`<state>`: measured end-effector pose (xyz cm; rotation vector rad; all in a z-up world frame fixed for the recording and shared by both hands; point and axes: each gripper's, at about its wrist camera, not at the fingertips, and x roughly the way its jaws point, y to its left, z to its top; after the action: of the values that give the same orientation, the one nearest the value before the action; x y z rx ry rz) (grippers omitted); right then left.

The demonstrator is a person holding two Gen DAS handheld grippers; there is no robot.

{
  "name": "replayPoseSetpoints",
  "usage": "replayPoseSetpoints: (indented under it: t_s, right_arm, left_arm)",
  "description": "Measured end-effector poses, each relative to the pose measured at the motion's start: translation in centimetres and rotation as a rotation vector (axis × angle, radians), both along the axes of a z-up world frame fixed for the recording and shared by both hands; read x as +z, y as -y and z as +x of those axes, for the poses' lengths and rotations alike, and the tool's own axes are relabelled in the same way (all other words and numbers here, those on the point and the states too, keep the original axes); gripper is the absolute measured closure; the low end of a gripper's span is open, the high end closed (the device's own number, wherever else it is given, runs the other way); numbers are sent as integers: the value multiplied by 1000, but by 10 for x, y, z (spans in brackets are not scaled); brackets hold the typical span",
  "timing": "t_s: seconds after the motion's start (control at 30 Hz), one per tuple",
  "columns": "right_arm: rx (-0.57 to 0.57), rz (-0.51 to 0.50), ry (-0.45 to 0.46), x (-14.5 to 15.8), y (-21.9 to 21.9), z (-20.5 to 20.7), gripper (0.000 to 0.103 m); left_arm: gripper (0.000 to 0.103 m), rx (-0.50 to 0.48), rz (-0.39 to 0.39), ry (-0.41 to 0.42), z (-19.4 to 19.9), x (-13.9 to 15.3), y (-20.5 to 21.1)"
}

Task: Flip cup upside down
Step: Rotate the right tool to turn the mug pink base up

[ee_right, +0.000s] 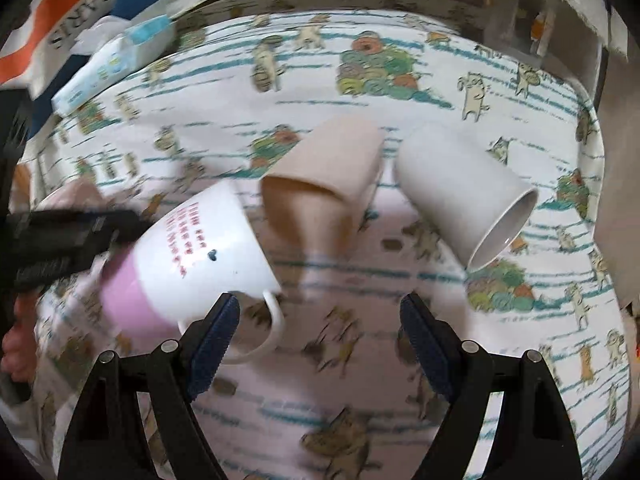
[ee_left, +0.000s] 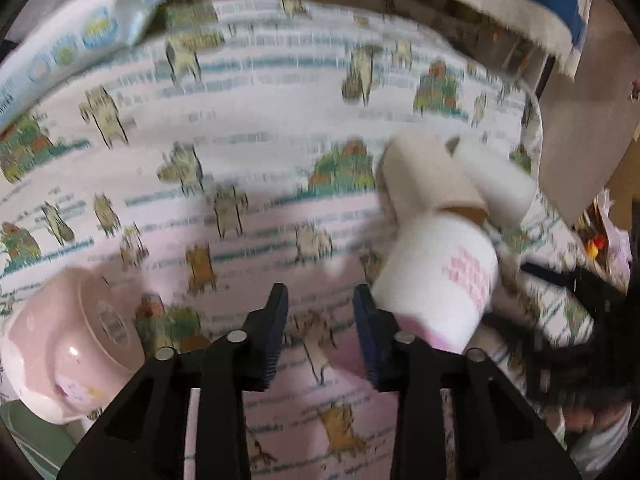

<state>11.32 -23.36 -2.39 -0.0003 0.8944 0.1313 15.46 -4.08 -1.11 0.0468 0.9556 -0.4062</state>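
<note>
Mug [ee_right: 192,256] tilted near worktop [ee_right: 520,92] middle, pink base low toward left edge, mouth up toward beige cup [ee_right: 332,168]; long axis slanting. Left gripper [ee_left: 320,332] released, empty, mug just right of its fingers. Right gripper [ee_right: 316,340] spread wide, empty, handle [ee_right: 260,336] beside its left finger; nearer arm hard to tell

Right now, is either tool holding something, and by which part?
Nothing is held. The left tool and the right tool both stand open, clamping nothing. The pink-and-white mug sits tilted beside their fingers, not between them.
</note>
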Motion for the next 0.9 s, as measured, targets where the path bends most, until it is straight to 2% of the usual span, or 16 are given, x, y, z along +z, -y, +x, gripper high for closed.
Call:
replayPoseSetpoints:
  t_s: [0.13,0.23,0.33,0.43,0.53,0.63,0.7,0.73,0.77,0.87,0.9]
  right_arm:
    - [-20,36,-7,-1,8,16,19]
    - [-23,72,-7,-2,13,20,19]
    - [-4,103,3,0,13,18,19]
    - [19,132,36,7,14,6,19]
    - [43,134,116,20,13,-14,19]
    - [72,135,200,34,16,-37,19]
    - [86,132,255,44,21,-52,19]
    - [88,132,279,48,23,-58,19]
    - [86,132,309,53,27,-66,19]
    - [63,141,368,64,38,-81,17]
    - [52,143,381,66,42,-84,17]
  left_arm:
    - [79,-25,-2,-54,-2,-6,5]
    - [79,-28,32,-58,-6,-8,8]
    - [79,-25,32,-57,-7,-7,8]
    - [79,8,36,-20,-8,0,5]
    - [77,35,4,64,-15,16,-1]
    - [70,41,-4,144,-29,31,-1]
    - [58,33,-3,175,-39,38,3]
    - [56,30,-3,191,-45,41,4]
    - [50,23,-5,206,-53,44,7]
    - [20,26,-21,225,-70,51,14]
    - [18,28,-36,231,-75,52,15]
